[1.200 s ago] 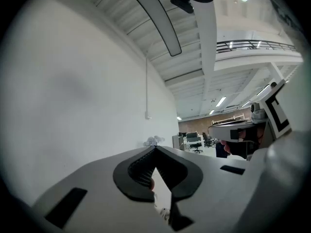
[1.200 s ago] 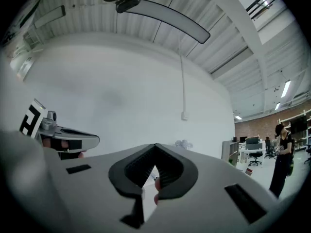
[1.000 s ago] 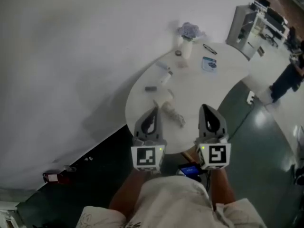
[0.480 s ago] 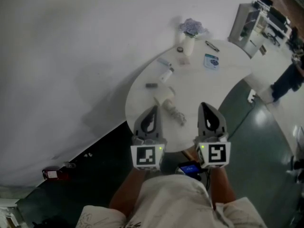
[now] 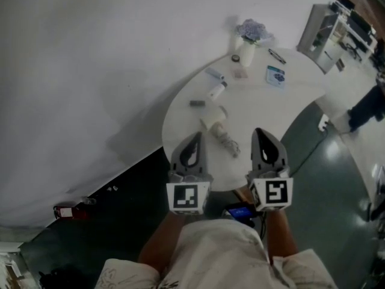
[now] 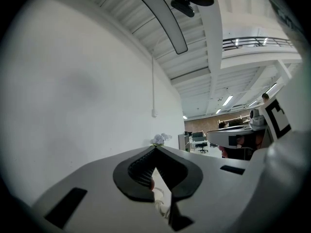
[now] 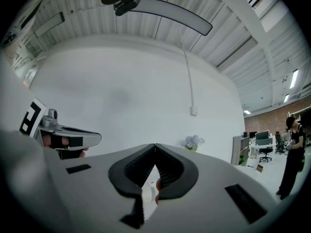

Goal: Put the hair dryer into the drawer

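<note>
A round white surface (image 5: 283, 110) stands against a plain white wall (image 5: 90, 71) on a dark, glossy floor (image 5: 337, 185). The white hair dryer (image 5: 212, 121) lies near the surface's middle, its cord trailing toward 5 o'clock. At 12 o'clock on the far rim stands a vase of pale flowers (image 5: 249, 34), with small items scattered nearby. Shelving (image 5: 322, 26) stands off at 2 o'clock. The left hand-held gripper (image 5: 195, 138) and right hand-held gripper (image 5: 260, 135) hover over the near rim at 6 o'clock, each with its jaws pressed together and empty.
</note>
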